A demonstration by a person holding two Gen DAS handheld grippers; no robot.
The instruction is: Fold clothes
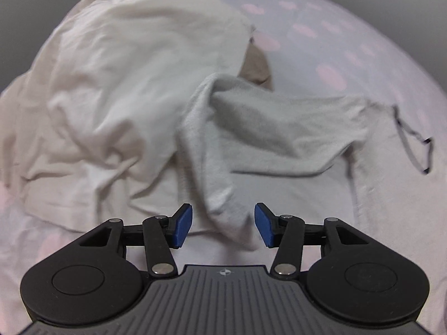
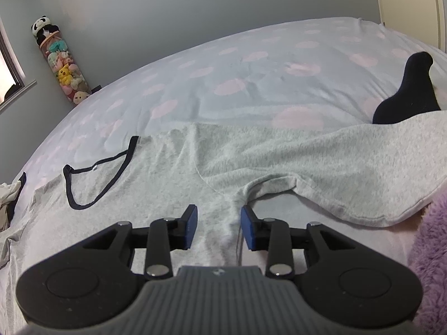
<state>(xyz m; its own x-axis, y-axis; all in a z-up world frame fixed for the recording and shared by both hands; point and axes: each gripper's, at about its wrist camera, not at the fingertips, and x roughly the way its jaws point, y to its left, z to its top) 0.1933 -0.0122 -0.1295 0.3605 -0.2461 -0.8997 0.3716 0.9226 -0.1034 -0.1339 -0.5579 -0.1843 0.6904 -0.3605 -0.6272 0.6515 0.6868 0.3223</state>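
Note:
A light grey T-shirt (image 2: 173, 184) with a dark-trimmed neckline (image 2: 95, 178) lies spread on the bed. In the right wrist view its sleeve (image 2: 321, 167) is folded over to the right. My right gripper (image 2: 219, 230) is open, its blue pads either side of the shirt's edge by the armpit. In the left wrist view the shirt's other sleeve (image 1: 223, 150) is bunched and folded across the body. My left gripper (image 1: 223, 224) is open with the sleeve's end between the pads, not clamped.
A crumpled white garment (image 1: 111, 92) lies to the left of the shirt, with a tan item (image 1: 257, 67) behind it. The bedsheet (image 2: 251, 78) has pink dots. A black sock (image 2: 408, 89) lies at the far right. A purple fluffy item (image 2: 430, 251) sits at the right edge.

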